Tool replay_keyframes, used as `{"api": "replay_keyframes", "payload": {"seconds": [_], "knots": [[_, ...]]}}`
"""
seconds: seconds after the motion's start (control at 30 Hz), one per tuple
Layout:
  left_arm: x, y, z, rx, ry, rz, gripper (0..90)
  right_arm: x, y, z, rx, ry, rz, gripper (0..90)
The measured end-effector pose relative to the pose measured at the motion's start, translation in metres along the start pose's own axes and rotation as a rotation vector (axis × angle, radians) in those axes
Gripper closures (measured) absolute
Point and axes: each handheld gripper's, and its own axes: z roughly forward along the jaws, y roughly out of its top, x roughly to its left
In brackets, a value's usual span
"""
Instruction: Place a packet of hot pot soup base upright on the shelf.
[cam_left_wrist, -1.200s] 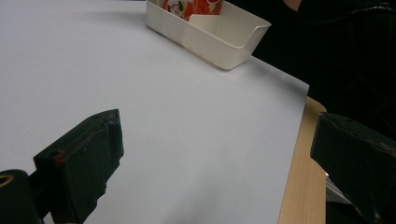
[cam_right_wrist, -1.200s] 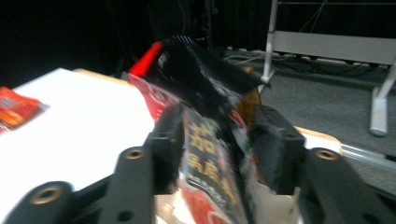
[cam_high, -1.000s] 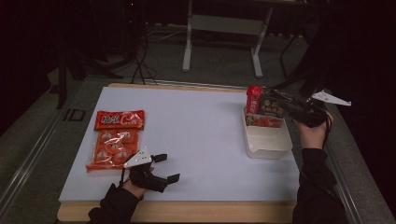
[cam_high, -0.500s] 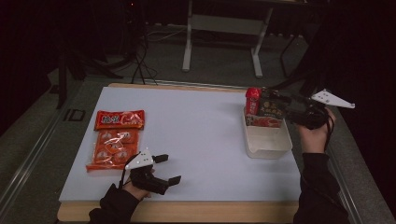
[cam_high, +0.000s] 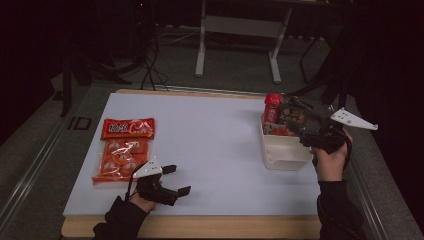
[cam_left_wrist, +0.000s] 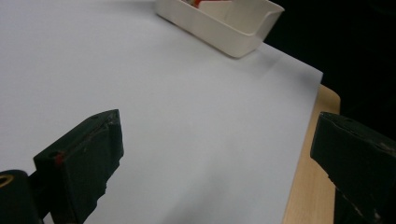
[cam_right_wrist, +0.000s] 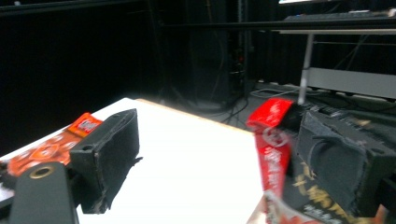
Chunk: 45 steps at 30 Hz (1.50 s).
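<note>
A desk (cam_high: 220, 145) covered by a white sheet, seen from above in a dark room. At its right side stands a white bin (cam_high: 282, 150), open at the top. Snack packets stand upright in the bin's far end: a tall red packet (cam_high: 272, 107) at the far left corner, a dark packet (cam_high: 291, 116) with brown pictures beside it, and a low red packet (cam_high: 275, 129) in front of them.

The right hand-held gripper (cam_high: 302, 125) is held by a hand (cam_high: 330, 157) just beside the bin's right edge, above the dark packet. Its jaws have just been opening and now stand wide apart, released, with nothing pressed between them. In the right gripper view the tall red packet (cam_right_wrist: 273, 140) stands just inside the right-hand jaw, and the dark packet (cam_right_wrist: 322, 196) lies below that jaw.

The left hand-held gripper (cam_high: 176, 179) rests near the desk's front edge at the left, jaws wide apart and holding nothing; its own view looks across bare white sheet toward the bin (cam_left_wrist: 219, 25).

Just beyond it at the left lie two flat orange snack bags: a small one (cam_high: 128, 128) farther back and a larger one (cam_high: 120, 159) touching it in front
</note>
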Motion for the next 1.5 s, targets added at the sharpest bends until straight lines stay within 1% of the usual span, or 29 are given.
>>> {"api": "replay_keyframes", "payload": {"seconds": [0.17, 0.2, 0.27, 0.3, 0.37, 0.43, 0.5, 0.57, 0.6, 0.63, 0.7, 0.73, 0.9, 0.93, 0.97, 1.0, 1.03, 1.07, 1.1, 1.13, 1.17, 1.2, 1.23, 1.27, 1.33, 1.37, 1.43, 1.47, 1.5], "knots": [[0.005, 0.004, -0.006, -0.008, 0.011, -0.026, 2.9, 0.019, -0.014, 0.001, 0.021, 0.072, -0.001, 13.5], [0.005, 0.005, -0.007, -0.007, 0.021, -0.025, 2.9, 0.023, -0.016, 0.001, 0.025, 0.083, -0.005, 13.5], [0.006, 0.007, -0.011, -0.006, 0.023, -0.021, 2.9, 0.030, -0.021, 0.000, 0.026, 0.109, -0.014, 13.5], [0.007, 0.009, -0.013, -0.003, 0.021, -0.017, 2.9, 0.034, -0.022, -0.002, 0.023, 0.111, -0.024, 13.5], [0.007, 0.011, -0.017, 0.002, 0.036, 0.001, 3.0, 0.040, -0.025, -0.003, 0.024, 0.121, -0.040, 13.5], [0.009, 0.015, -0.021, 0.007, 0.035, 0.004, 3.6, 0.045, -0.028, -0.004, 0.039, 0.124, -0.063, 13.6], [0.012, 0.019, -0.026, 0.006, 0.046, 0.016, 4.7, 0.051, -0.032, -0.005, 0.048, 0.141, -0.070, 13.6], [0.015, 0.023, -0.031, 0.011, 0.063, 0.015, 4.8, 0.055, -0.037, -0.006, 0.054, 0.158, -0.068, 13.5], [0.018, 0.024, -0.034, 0.015, 0.066, 0.015, 4.8, 0.057, -0.039, -0.006, 0.061, 0.156, -0.074, 13.5], [0.020, 0.026, -0.037, 0.019, 0.082, 0.020, 4.8, 0.059, -0.041, -0.007, 0.064, 0.152, -0.080, 13.5], [0.024, 0.029, -0.043, 0.021, 0.094, 0.019, 4.9, 0.062, -0.045, -0.009, 0.065, 0.171, -0.067, 13.5], [0.026, 0.030, -0.047, 0.020, 0.109, 0.022, 5.0, 0.064, -0.047, -0.010, 0.067, 0.172, -0.066, 13.5], [0.039, 0.033, -0.065, 0.001, 0.151, 0.017, 7.8, 0.072, -0.056, -0.014, 0.079, 0.193, -0.077, 13.5], [0.039, 0.033, -0.065, 0.001, 0.151, 0.017, 9.9, 0.072, -0.056, -0.014, 0.079, 0.193, -0.077, 13.5], [0.042, 0.033, -0.070, -0.006, 0.161, 0.020, 11.3, 0.075, -0.059, -0.015, 0.086, 0.206, -0.074, 13.5], [0.046, 0.033, -0.077, -0.011, 0.183, 0.025, 12.5, 0.076, -0.060, -0.015, 0.092, 0.210, -0.074, 13.5], [0.046, 0.033, -0.077, -0.011, 0.183, 0.025, 15.4, 0.076, -0.060, -0.015, 0.092, 0.210, -0.074, 13.5], [0.048, 0.033, -0.082, -0.023, 0.189, 0.023, 15.4, 0.077, -0.061, -0.016, 0.091, 0.214, -0.072, 13.5], [0.050, 0.033, -0.085, -0.028, 0.202, 0.019, 23.7, 0.079, -0.064, -0.017, 0.093, 0.223, -0.067, 13.5], [0.053, 0.032, -0.091, -0.020, 0.222, 0.018, 28.0, 0.080, -0.065, -0.018, 0.094, 0.227, -0.061, 13.5], [0.054, 0.032, -0.094, -0.018, 0.247, 0.022, 30.7, 0.081, -0.067, -0.019, 0.093, 0.234, -0.058, 13.5], [0.054, 0.032, -0.094, -0.018, 0.247, 0.022, 31.5, 0.082, -0.069, -0.019, 0.094, 0.241, -0.056, 13.5], [0.059, 0.031, -0.101, -0.032, 0.267, 0.004, 32.7, 0.083, -0.070, -0.020, 0.099, 0.245, -0.058, 13.5], [0.059, 0.031, -0.101, -0.032, 0.267, 0.004, 34.5, 0.084, -0.071, -0.020, 0.101, 0.251, -0.058, 13.5], [0.063, 0.031, -0.107, -0.036, 0.306, 0.002, 37.2, 0.086, -0.072, -0.021, 0.102, 0.255, -0.061, 13.5], [0.067, 0.032, -0.112, -0.035, 0.343, -0.001, 37.5, 0.086, -0.072, -0.021, 0.101, 0.255, -0.065, 13.5], [0.072, 0.032, -0.117, -0.036, 0.387, -0.005, 44.1, 0.087, -0.073, -0.022, 0.096, 0.254, -0.065, 13.5], [0.072, 0.032, -0.117, -0.036, 0.387, -0.005, 44.1, 0.087, -0.073, -0.022, 0.096, 0.254, -0.065, 13.5], [0.074, 0.033, -0.118, -0.032, 0.408, -0.008, 44.1, 0.087, -0.073, -0.022, 0.098, 0.255, -0.067, 13.5]]}}
